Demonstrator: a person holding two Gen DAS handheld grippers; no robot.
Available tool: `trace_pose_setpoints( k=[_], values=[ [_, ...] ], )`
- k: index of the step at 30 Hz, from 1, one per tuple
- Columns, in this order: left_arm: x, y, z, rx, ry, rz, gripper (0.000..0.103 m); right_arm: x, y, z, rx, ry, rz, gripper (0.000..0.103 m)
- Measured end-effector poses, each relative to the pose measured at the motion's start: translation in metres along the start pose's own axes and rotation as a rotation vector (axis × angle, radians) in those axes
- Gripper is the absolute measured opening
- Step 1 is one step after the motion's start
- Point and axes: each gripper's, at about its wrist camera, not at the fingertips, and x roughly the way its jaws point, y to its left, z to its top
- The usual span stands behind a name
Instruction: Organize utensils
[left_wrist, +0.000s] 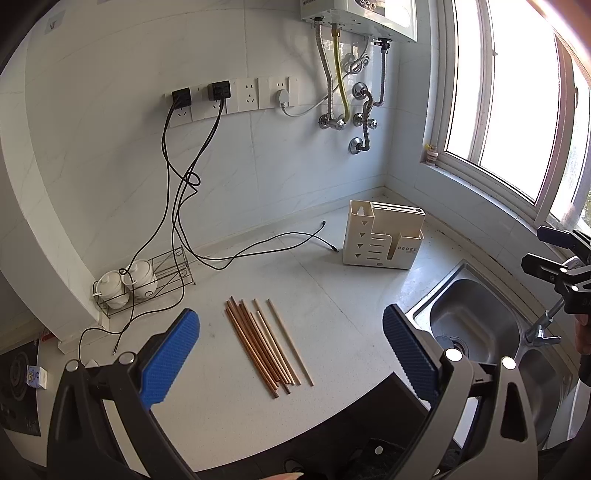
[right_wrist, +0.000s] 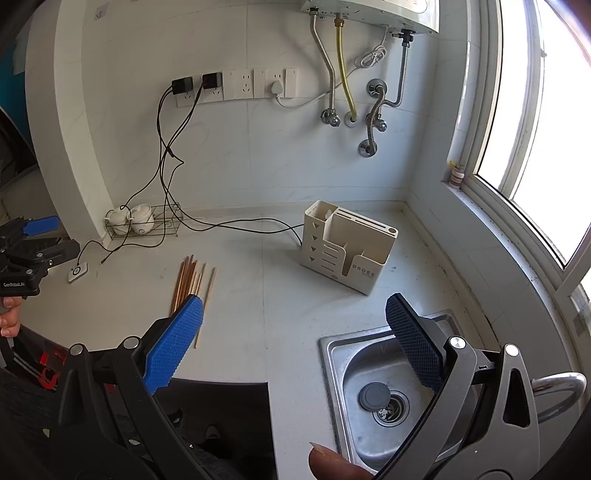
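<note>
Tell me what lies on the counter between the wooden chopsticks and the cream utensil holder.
Only bare white countertop separates the wooden chopsticks from the cream plastic utensil holder; both wrist views show it.

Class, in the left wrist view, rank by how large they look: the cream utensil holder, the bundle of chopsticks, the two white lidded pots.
1. Chopsticks: longest, though nearest the camera.
2. Utensil holder.
3. White pots; the pair look alike.
</note>
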Motion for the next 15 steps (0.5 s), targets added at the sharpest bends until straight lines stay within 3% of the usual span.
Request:
trace_pose_setpoints(
  k=[15],
  values=[
    [0.0034, 0.0059, 0.0008, 0.004, 0.003, -0.005, 0.098, 0.0014, 0.0008, -0.0001, 0.0, 0.003, -0.002, 0.095]
  ],
)
